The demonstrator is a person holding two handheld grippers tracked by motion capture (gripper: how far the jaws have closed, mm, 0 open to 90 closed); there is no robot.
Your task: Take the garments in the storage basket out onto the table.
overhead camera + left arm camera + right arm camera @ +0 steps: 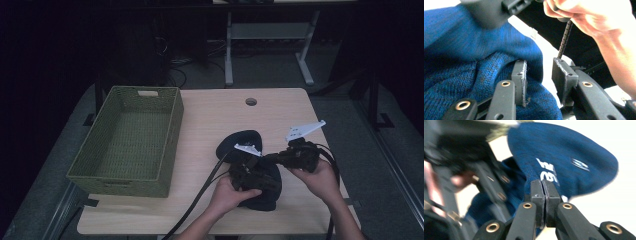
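A dark blue knitted beanie (241, 139) with white lettering lies on the wooden table (215, 112), right of the middle. My right gripper (545, 182) is shut, and a fold of the beanie (574, 152) is pinched at its tips near the lettering. In the high view the right gripper (268, 158) reaches in from the right over the hat. My left gripper (539, 66) stands open low over the beanie (461, 50). One of its pads (520, 75) lies against the knit and the gap between the jaws is bare. In the high view my left gripper (264, 181) sits above the hat's near part.
A green woven basket (172, 132) stands on the left half of the table. A round cable hole (251, 101) is near the far edge. Black cables trail from both grippers toward the near edge. Dark floor and a desk frame lie beyond the table.
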